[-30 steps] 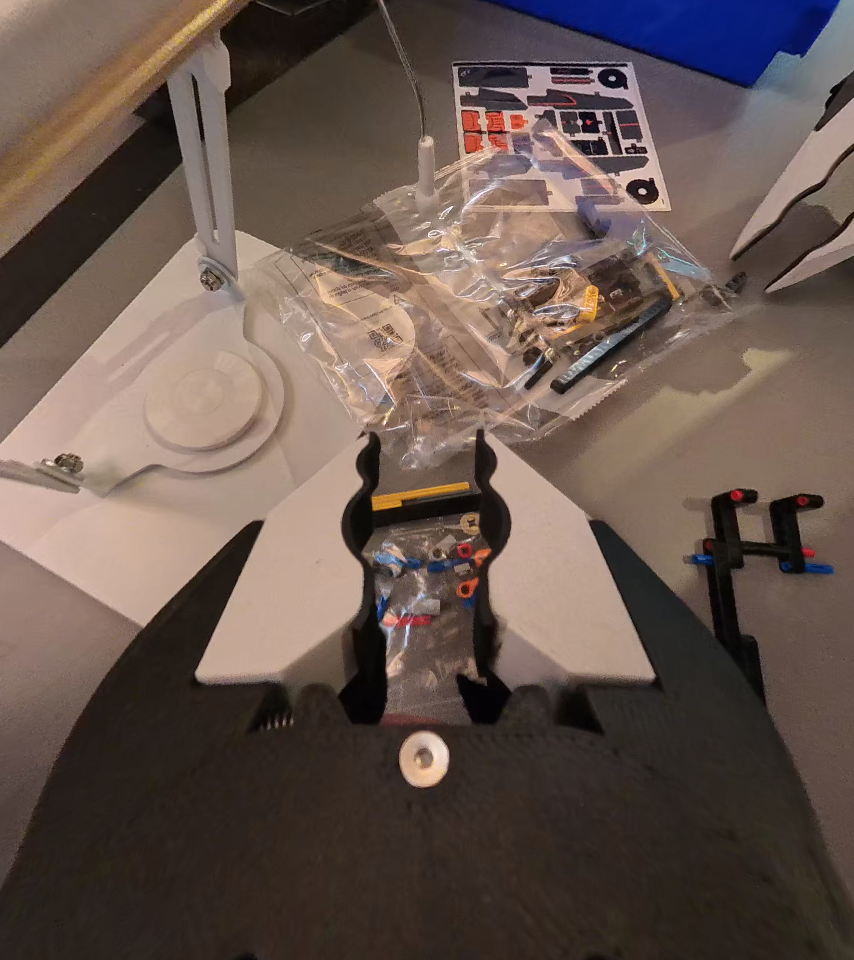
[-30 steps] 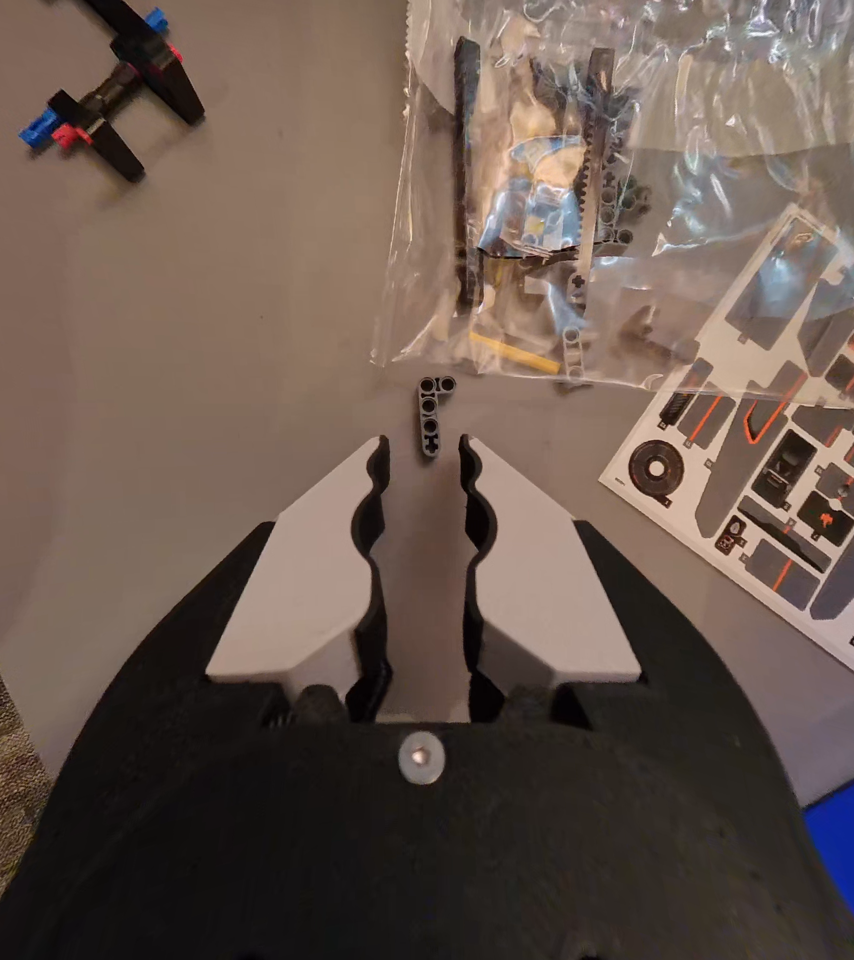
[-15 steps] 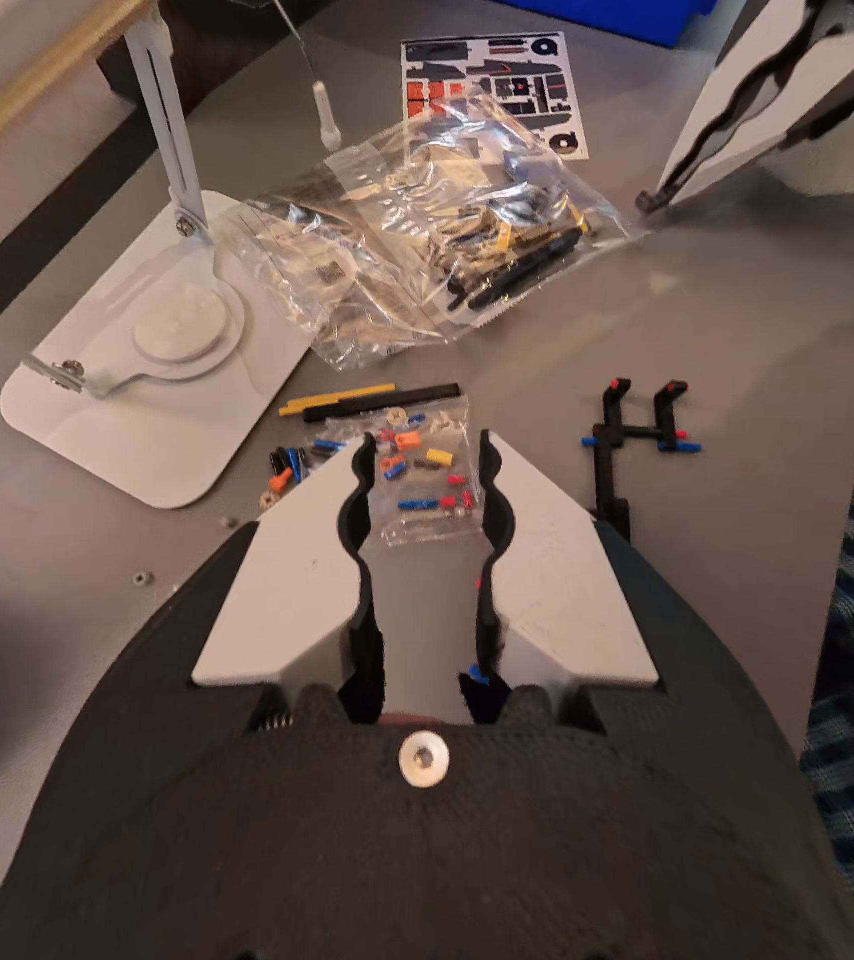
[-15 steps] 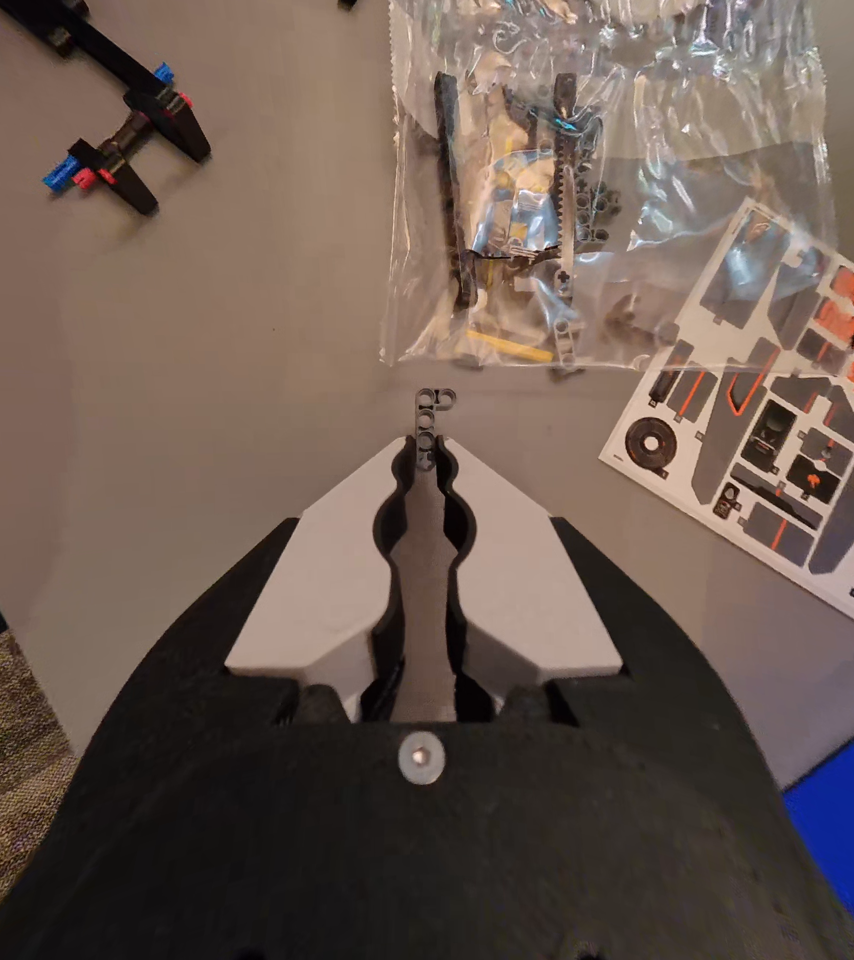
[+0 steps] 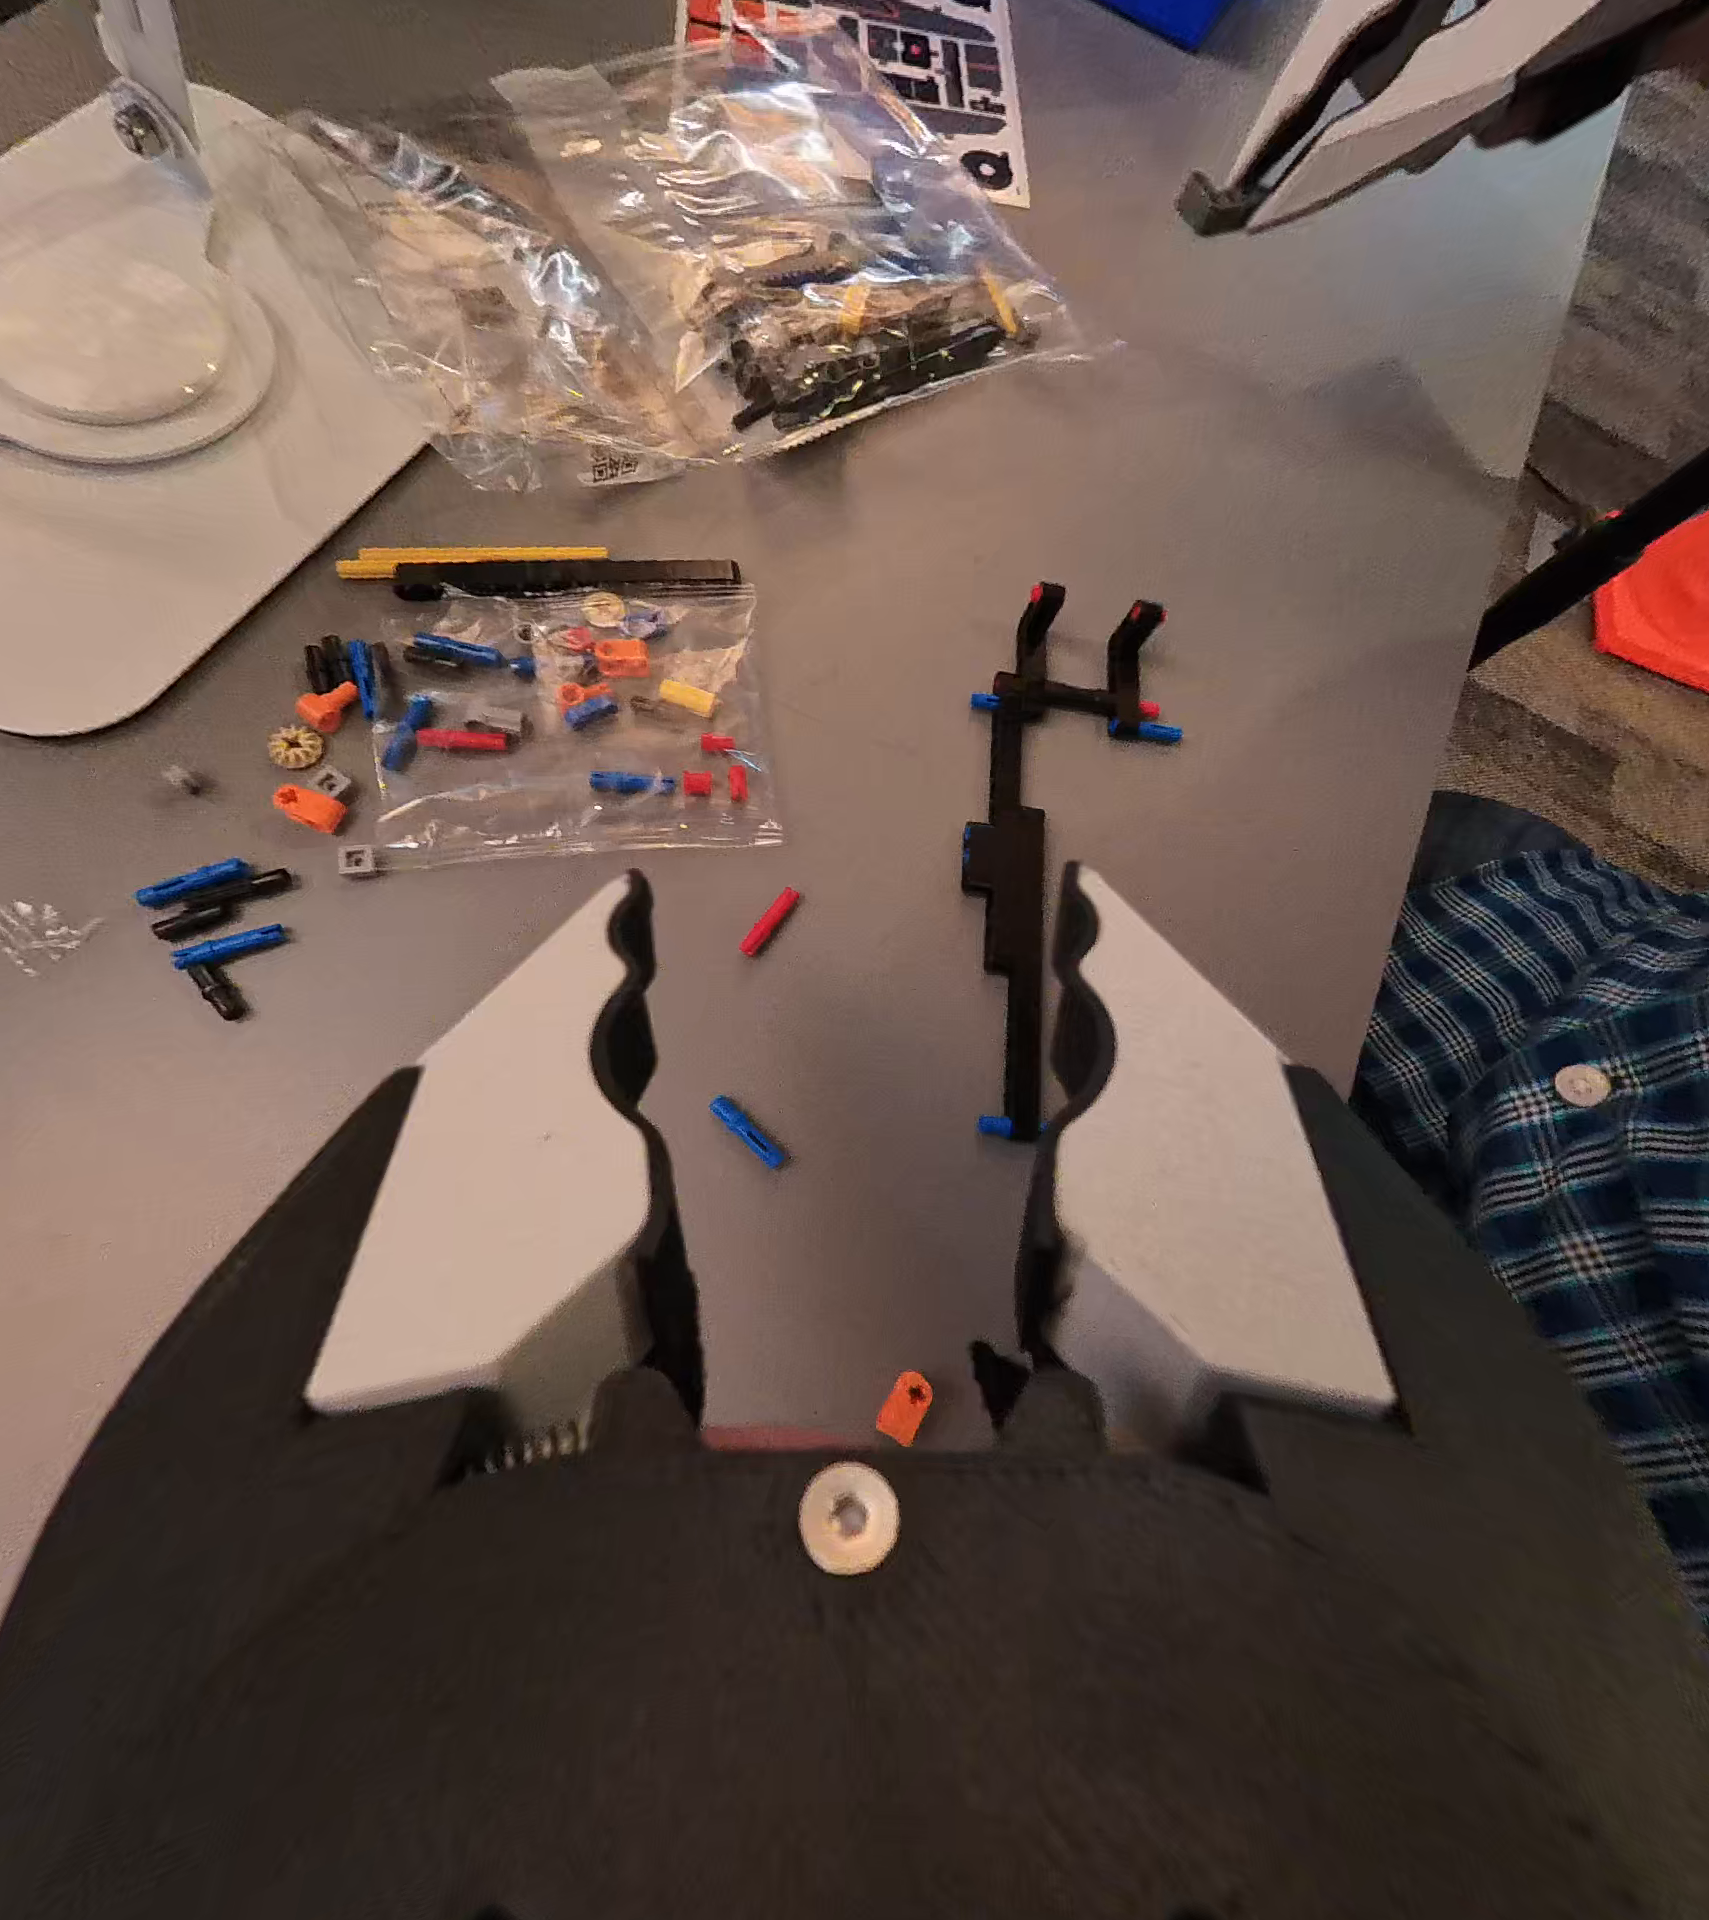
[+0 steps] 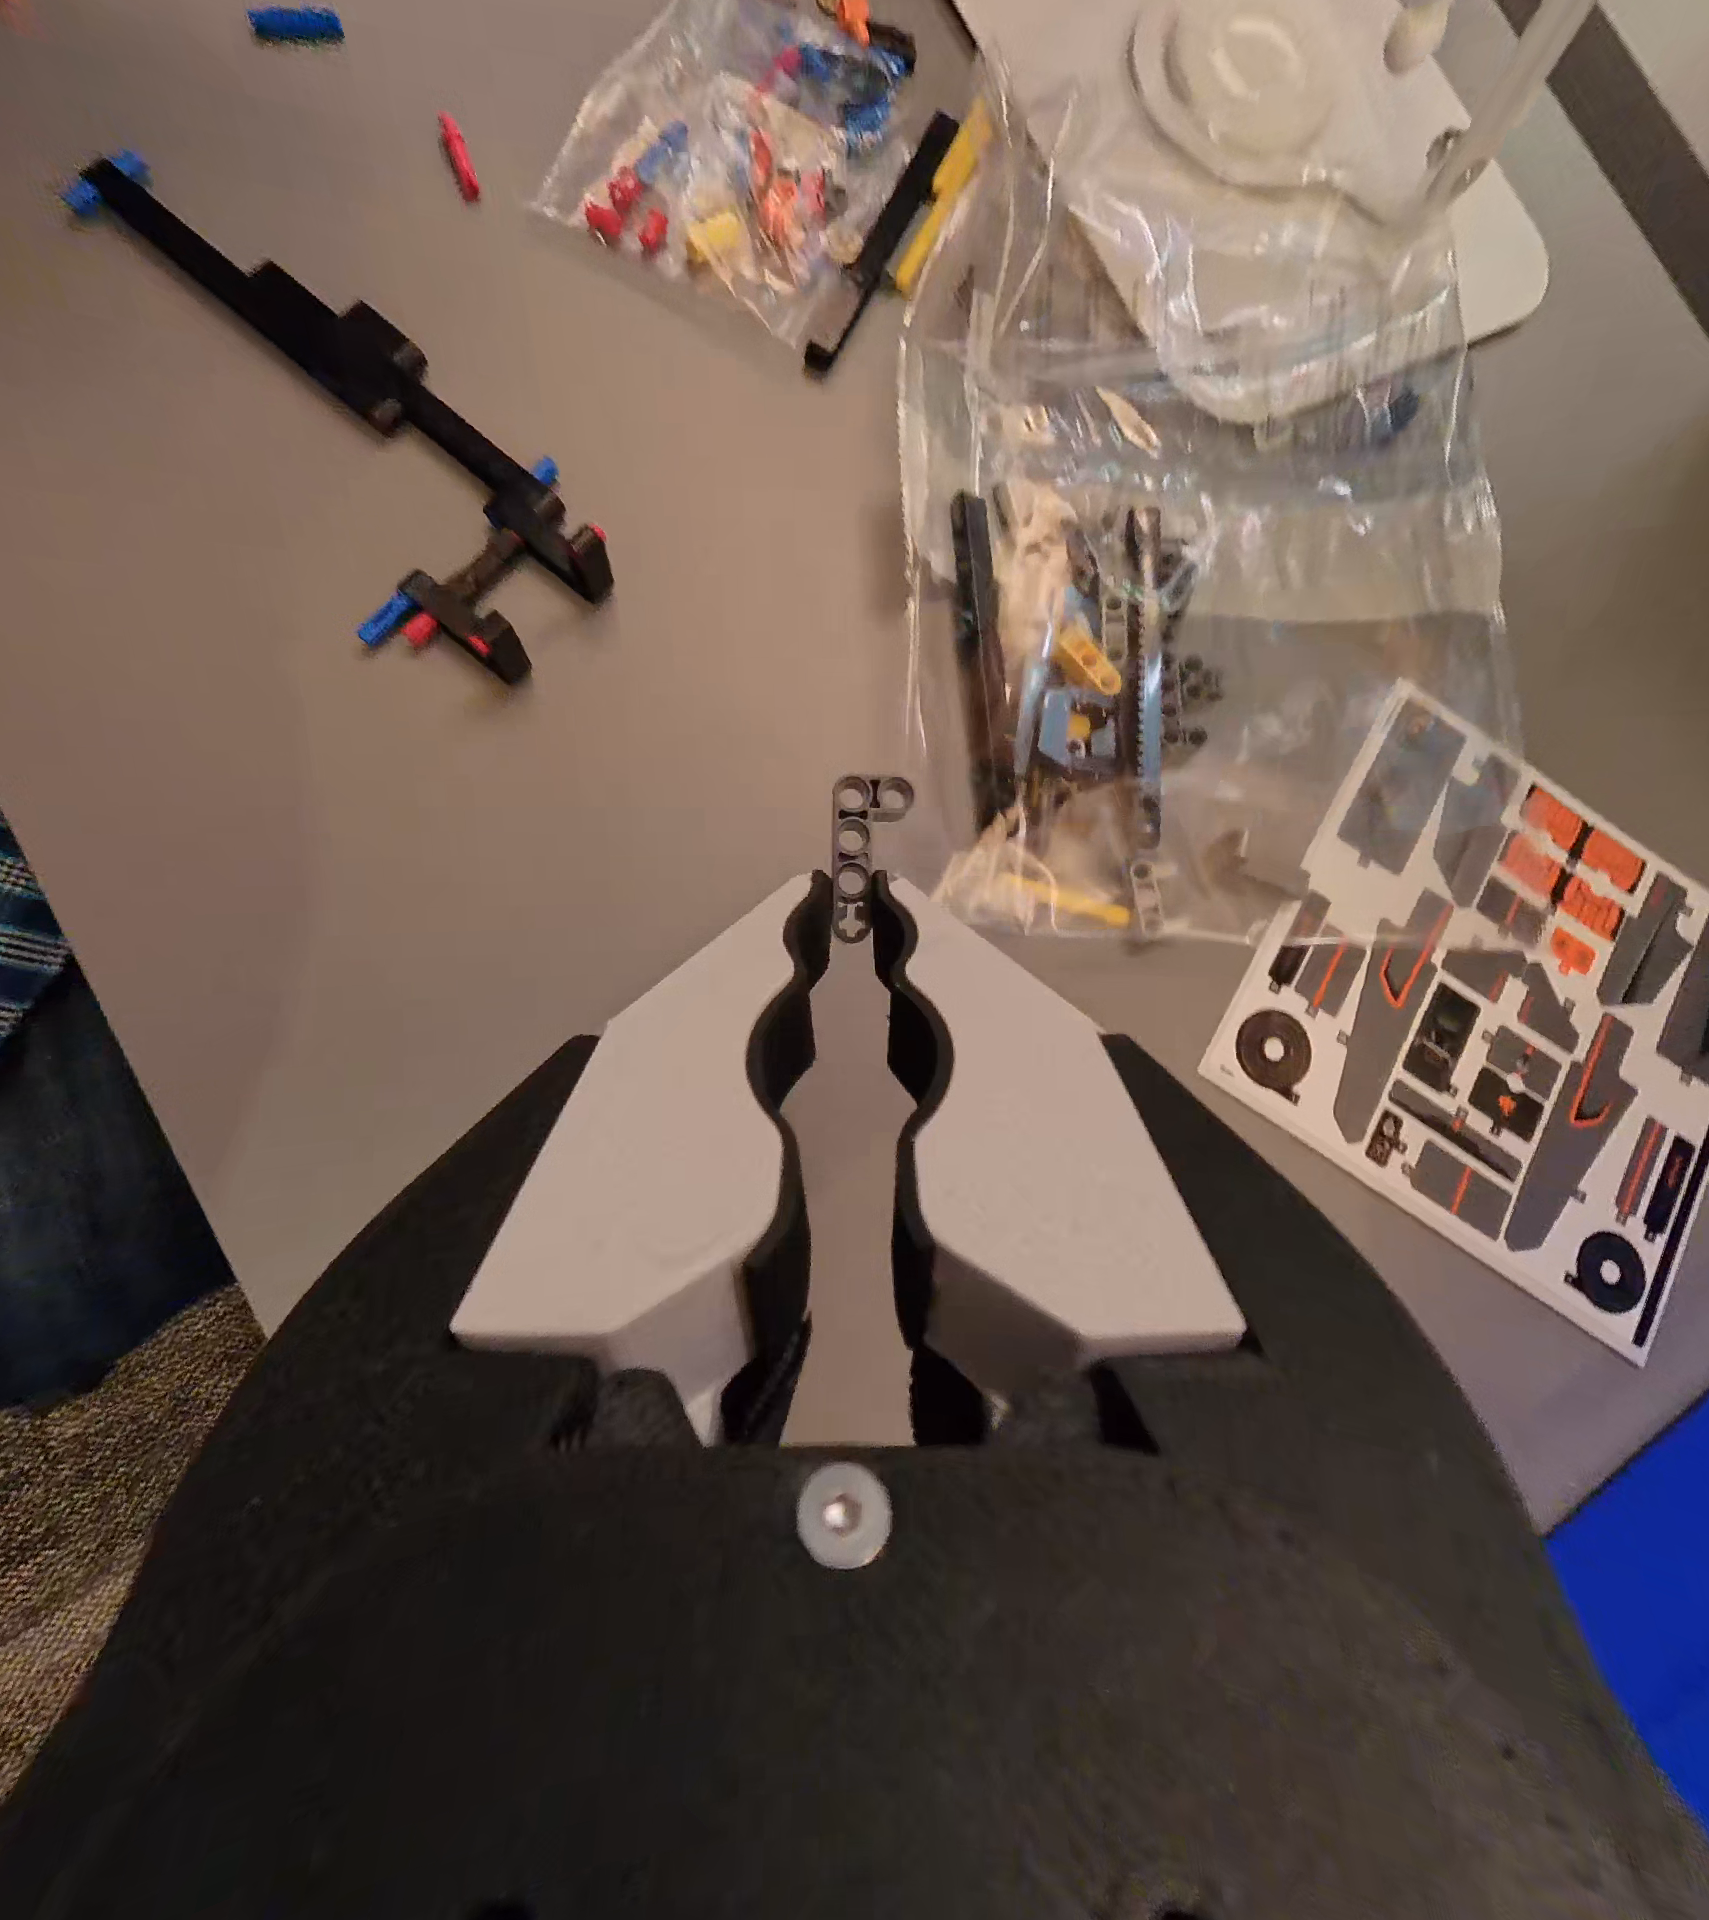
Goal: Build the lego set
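Two grippers. Right gripper [image 6: 852, 888]: clamped on a grey L-shaped beam [image 6: 862, 840], lifted off the table [image 6: 673, 727]. Left gripper [image 5: 845, 894]: jaws wide, empty, over a loose blue pin [image 5: 747, 1131]. Black frame assembly [image 5: 1021, 831]: flat, just right of the left gripper. Step, as judged: fetching a part. Next: carry the beam to the frame, align the holes.
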{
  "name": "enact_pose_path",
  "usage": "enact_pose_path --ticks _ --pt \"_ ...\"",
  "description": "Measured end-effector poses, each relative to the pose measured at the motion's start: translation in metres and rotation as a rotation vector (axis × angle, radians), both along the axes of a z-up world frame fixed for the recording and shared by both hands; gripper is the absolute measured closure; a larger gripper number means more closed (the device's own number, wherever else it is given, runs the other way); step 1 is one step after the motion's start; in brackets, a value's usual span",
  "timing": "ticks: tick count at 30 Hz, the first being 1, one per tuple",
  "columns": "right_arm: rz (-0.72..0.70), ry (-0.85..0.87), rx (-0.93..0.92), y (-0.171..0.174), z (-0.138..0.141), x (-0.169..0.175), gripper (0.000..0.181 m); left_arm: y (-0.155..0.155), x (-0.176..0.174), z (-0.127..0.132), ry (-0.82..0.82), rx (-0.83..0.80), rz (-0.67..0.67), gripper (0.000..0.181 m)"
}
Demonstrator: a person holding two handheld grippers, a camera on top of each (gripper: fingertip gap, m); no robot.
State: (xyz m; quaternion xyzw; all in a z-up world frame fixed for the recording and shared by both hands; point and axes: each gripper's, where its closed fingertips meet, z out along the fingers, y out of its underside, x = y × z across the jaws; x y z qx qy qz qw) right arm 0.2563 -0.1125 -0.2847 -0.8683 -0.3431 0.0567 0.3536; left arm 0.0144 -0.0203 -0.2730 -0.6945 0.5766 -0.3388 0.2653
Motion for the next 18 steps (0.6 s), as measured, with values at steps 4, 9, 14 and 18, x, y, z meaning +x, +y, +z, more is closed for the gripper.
enact_pose_path --ticks 4,9,14,18 --pt "0.030 -0.001 0.040 0.008 0.010 -0.022 0.176 -0.008 -0.001 -0.003 -0.033 0.002 -0.011 0.124" --pt "0.079 -0.002 0.095 0.021 0.025 -0.056 0.176 -0.005 -0.002 0.003 -0.085 0.009 0.008 0.131" --pt "0.113 0.003 0.185 0.033 0.043 -0.086 0.176 -0.007 0.002 0.005 -0.130 0.008 0.006 0.144" --pt "0.141 -0.023 0.278 0.045 0.058 -0.105 0.176 -0.012 0.010 0.007 -0.172 -0.036 0.001 0.142"
